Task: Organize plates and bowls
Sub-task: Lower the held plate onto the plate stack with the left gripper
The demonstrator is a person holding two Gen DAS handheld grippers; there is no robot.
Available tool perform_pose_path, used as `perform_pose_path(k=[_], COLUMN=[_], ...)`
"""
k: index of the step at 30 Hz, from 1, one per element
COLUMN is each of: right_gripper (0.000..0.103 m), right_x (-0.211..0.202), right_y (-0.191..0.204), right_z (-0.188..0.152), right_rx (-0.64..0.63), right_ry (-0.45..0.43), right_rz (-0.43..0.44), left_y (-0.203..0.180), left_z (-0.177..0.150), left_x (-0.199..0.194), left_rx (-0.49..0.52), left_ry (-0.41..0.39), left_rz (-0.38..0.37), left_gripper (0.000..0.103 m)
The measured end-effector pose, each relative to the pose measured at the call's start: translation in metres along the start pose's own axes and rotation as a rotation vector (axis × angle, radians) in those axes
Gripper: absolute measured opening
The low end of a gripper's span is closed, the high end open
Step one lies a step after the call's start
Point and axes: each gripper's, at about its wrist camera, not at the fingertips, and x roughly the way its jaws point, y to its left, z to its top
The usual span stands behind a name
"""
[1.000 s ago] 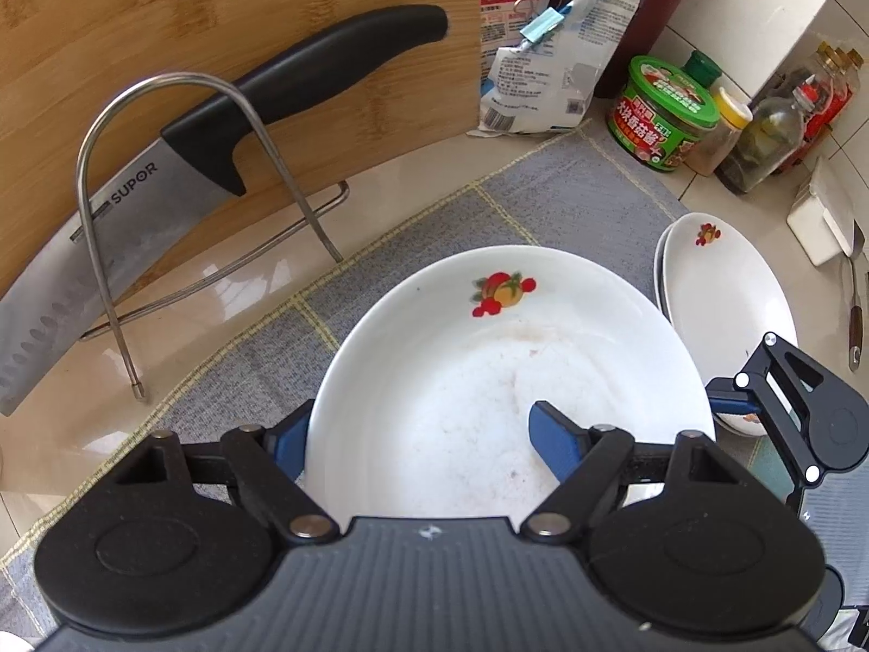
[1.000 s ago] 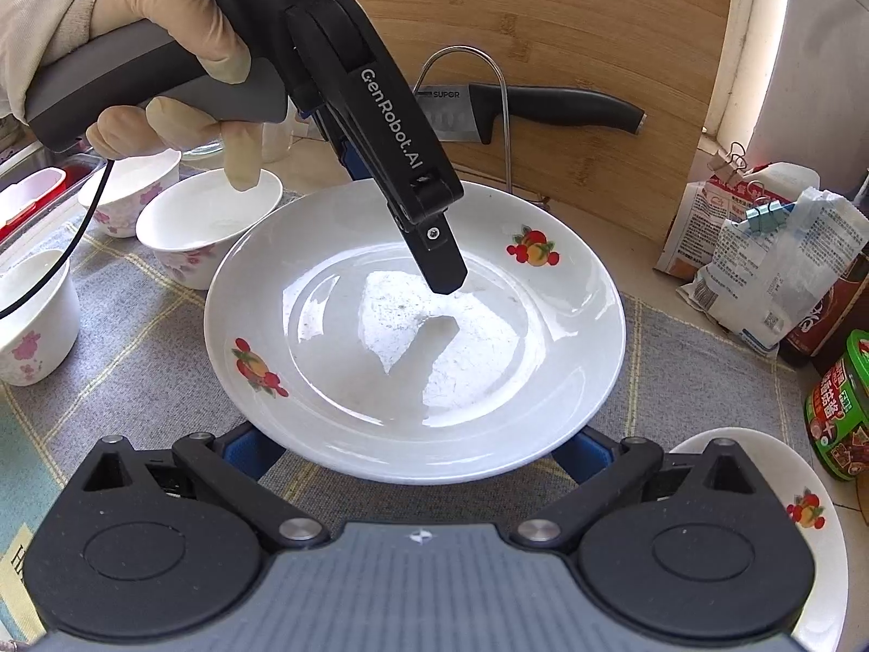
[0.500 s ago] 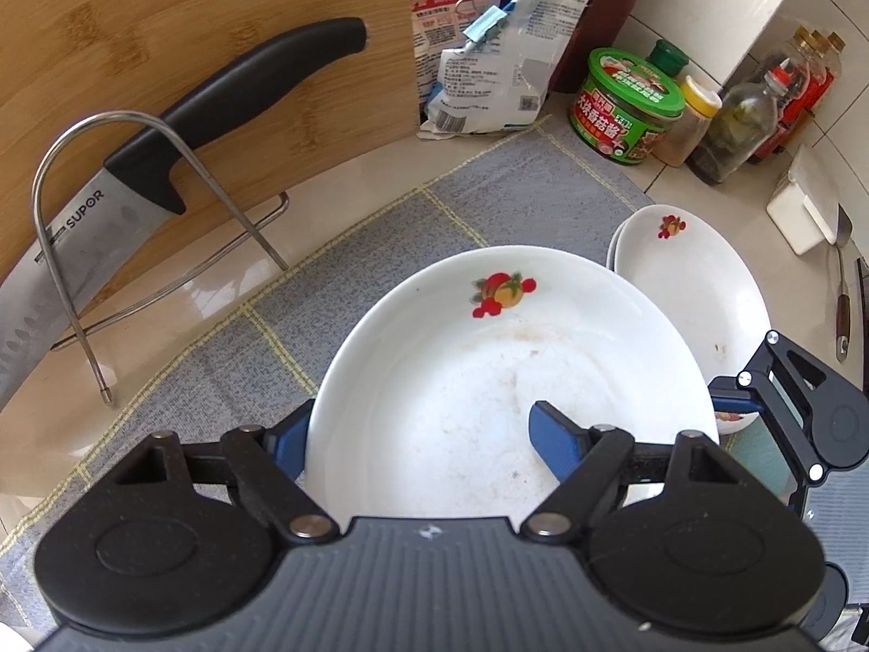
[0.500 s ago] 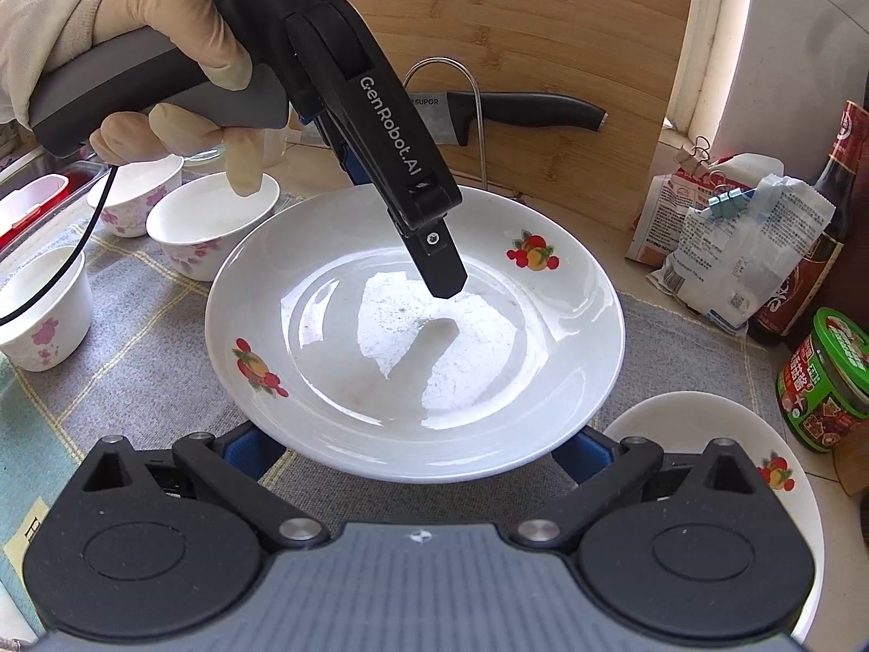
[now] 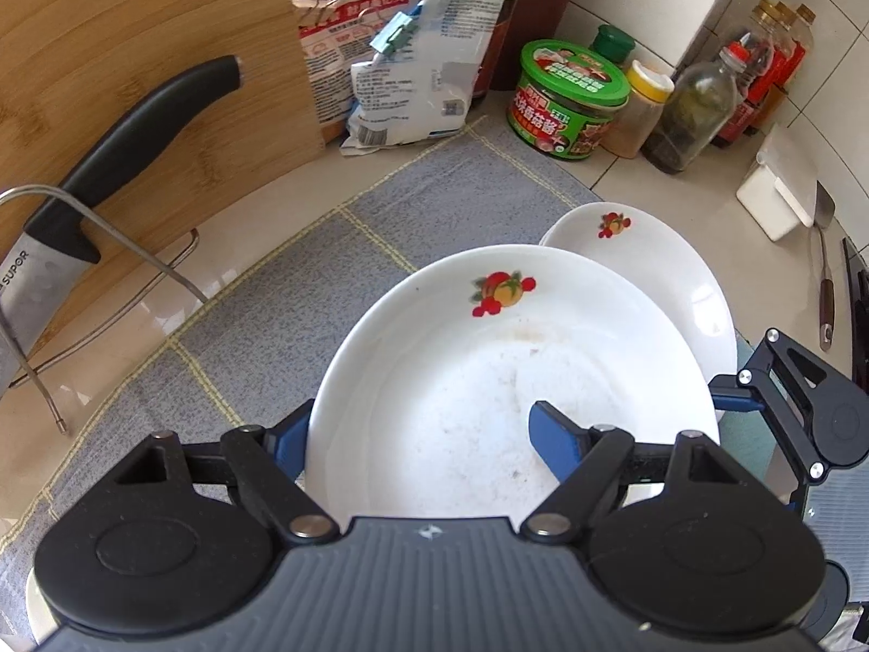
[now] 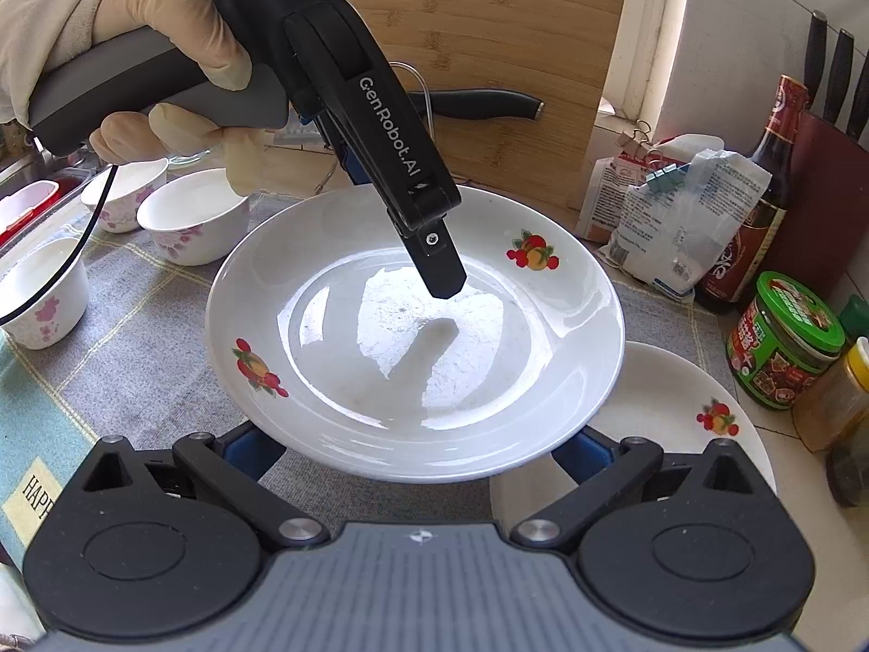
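The left hand-held gripper (image 5: 418, 434) grips the white round ceramic plate with fruit prints (image 6: 413, 326) by its rim, one finger above and one beneath, holding it in mid-frame over the grey checked cloth (image 6: 136, 358). The right hand-held gripper (image 6: 413, 445) sits under the near edge, spread wide and gripping nothing.

The step in hand appears to be stacking. Next, the carried plate must travel toward lower right, centre over the matching white plate on the counter (image 6: 679, 407), and lower flat before release.

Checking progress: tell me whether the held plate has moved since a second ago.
Yes. The plate, held by the left gripper, has travelled right, toward the stacked plates; the cutting board has slid left in both views.
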Motion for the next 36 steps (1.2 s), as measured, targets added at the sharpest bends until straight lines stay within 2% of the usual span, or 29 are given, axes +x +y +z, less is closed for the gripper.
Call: perform_pose_path(k=[11, 26, 36], right_gripper=[0.103, 0.103, 0.103], right_x=[-0.023, -0.041, -0.047], right_y=[-0.021, -0.054, -0.067], right_z=[-0.022, -0.058, -0.07], right_rx=[0.044, 0.14, 0.183], right_ry=[0.007, 0.044, 0.062], right_rz=[-0.051, -0.136, -0.157], left_y=[-0.04, -0.1, -0.116], left_z=[0.021, 0.05, 0.056], left_x=[0.015, 0.057, 0.081], left_rx=[0.068, 0.172, 0.202], left_ry=[0.021, 0.069, 0.1], left_rz=[-0.025, -0.089, -0.113], left_gripper=[0.081, 0.081, 0.081])
